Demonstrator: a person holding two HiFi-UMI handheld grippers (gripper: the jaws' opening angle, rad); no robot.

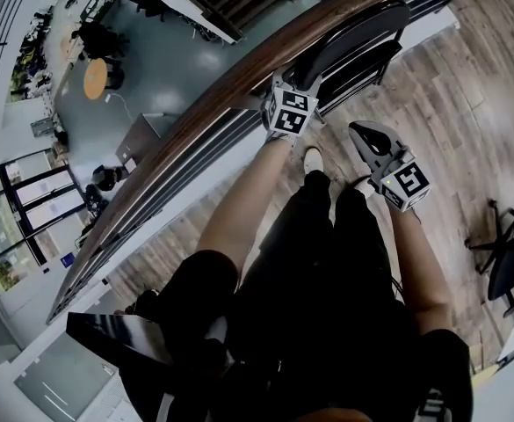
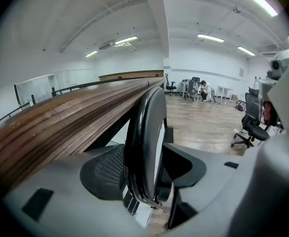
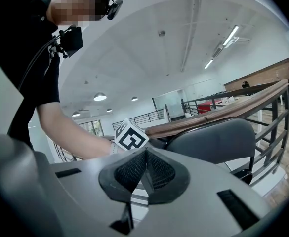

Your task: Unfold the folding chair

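Observation:
The black folding chair [image 1: 355, 44] leans folded against the railing just ahead of me. My left gripper [image 1: 302, 90] is at its near edge. In the left gripper view the jaws stand wide apart, and the chair's folded rim [image 2: 145, 132] runs upright between the two pads [image 2: 102, 172] without being squeezed. My right gripper [image 1: 367, 134] hangs a little to the right, above my shoes, and touches nothing. Its pads meet in the right gripper view [image 3: 143, 169], with the chair's padded back [image 3: 218, 141] beyond them and the left gripper's marker cube [image 3: 131, 137] to the left.
A brown wooden handrail [image 1: 213, 90] on a metal railing runs diagonally beside the chair, with a lower floor beyond it. A black office chair [image 1: 510, 266] on castors stands on the wooden floor at the right. My legs and shoes [image 1: 313, 158] are below the grippers.

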